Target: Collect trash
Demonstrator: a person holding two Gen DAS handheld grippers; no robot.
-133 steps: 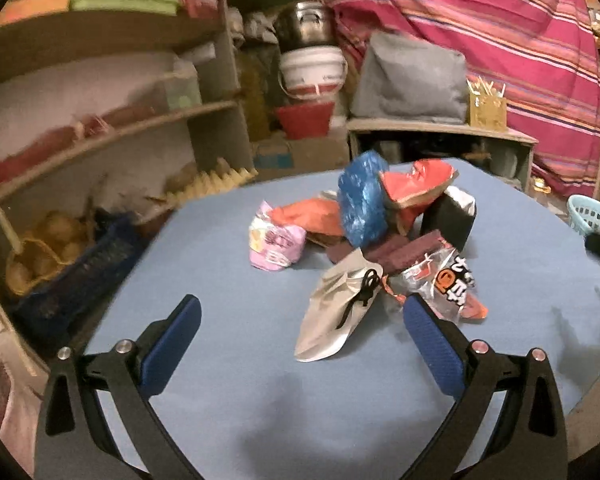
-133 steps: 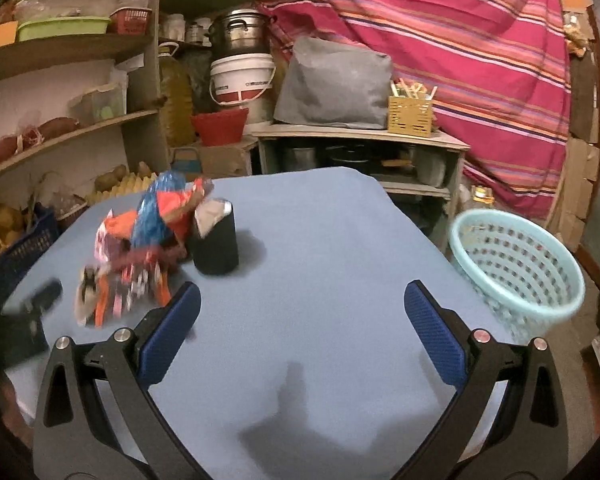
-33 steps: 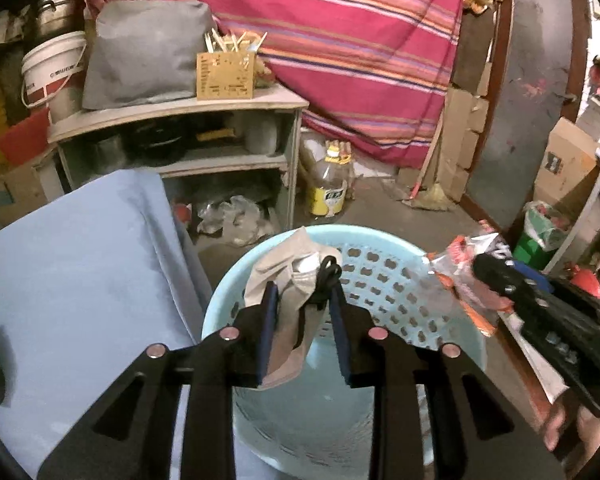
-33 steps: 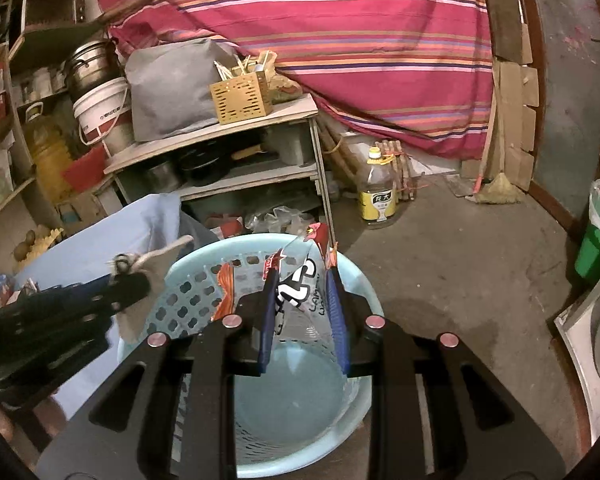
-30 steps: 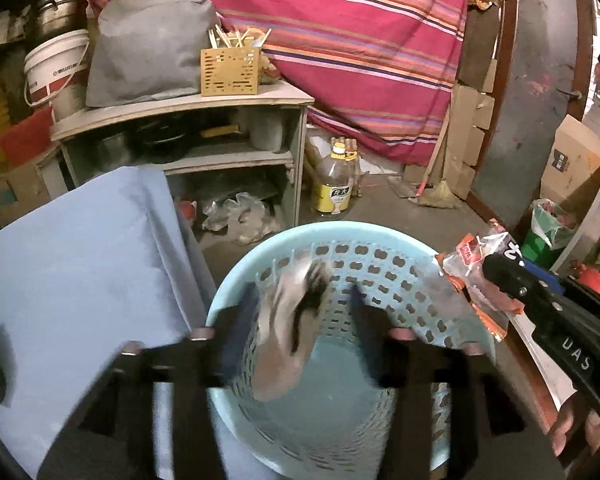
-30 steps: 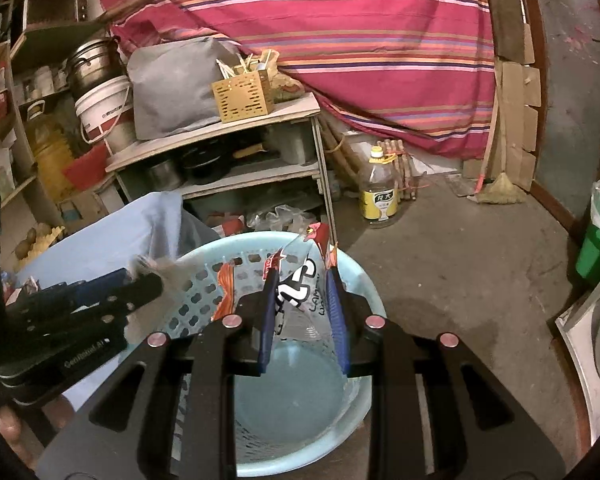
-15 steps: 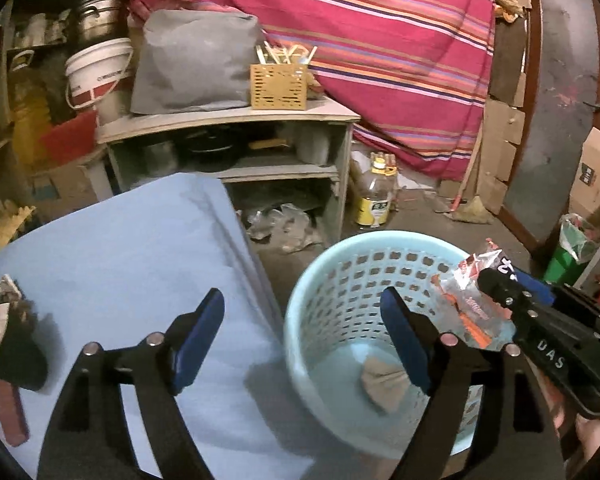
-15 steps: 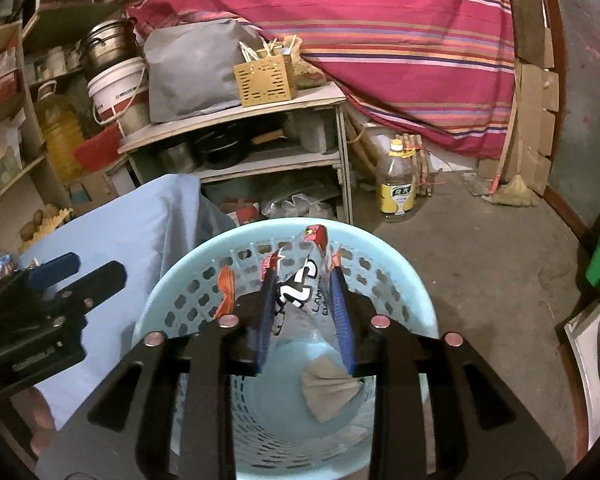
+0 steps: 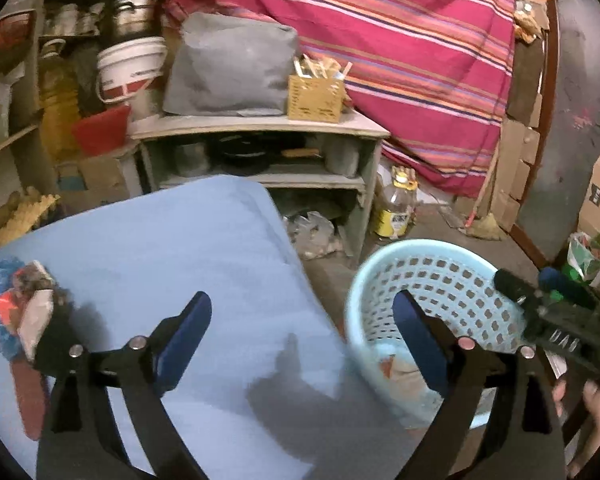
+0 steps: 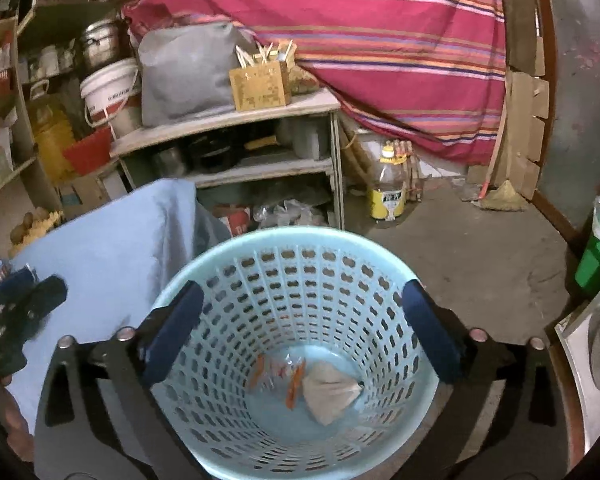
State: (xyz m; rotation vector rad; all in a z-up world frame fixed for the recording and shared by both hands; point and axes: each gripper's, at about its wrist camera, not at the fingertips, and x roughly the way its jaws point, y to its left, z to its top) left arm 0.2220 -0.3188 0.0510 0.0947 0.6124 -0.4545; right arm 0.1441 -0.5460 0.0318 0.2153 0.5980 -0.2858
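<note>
Right tool (image 10: pixel 300 332) hangs over the light-blue laundry basket (image 10: pixel 236 248), spread wide and empty; two wrappers (image 10: pixel 320 384) lie at basket bottom, lower centre of frame, so the drop looks done. Left tool (image 9: pixel 300 340) also spread, empty, angled over the blue bench (image 9: pixel 180 248), probably for the trash pile (image 9: pixel 16 312) at frame left edge. Basket sits beside the bench edge, a short carry.
</note>
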